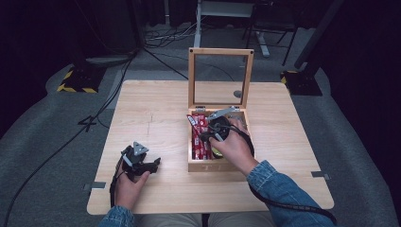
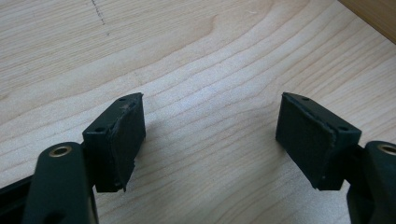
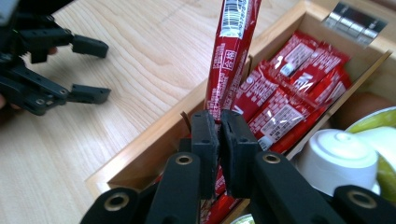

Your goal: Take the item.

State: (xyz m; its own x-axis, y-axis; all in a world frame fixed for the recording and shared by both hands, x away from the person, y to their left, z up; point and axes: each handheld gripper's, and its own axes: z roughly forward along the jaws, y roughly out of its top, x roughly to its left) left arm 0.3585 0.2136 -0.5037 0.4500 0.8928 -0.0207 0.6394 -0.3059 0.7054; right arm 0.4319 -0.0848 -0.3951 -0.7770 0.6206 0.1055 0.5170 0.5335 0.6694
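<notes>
sachets [image 1: 200,137] lie in the box [image 1: 208,166] on the table [image 1: 156,109].

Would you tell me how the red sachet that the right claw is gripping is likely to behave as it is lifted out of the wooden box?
The red sachet stands straight above the right claw, so it probably holds its shape. It is thin, so likely light. Its glossy wrapper may slip, since it is pinched at one end only.

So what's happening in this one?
A person works at a wooden table with a gripper in each hand. The right gripper is shut on one red packet, which stands up out of an open wooden box that holds more red packets. A white cup sits in the next compartment. The left gripper rests open over bare table, holding nothing.
</notes>
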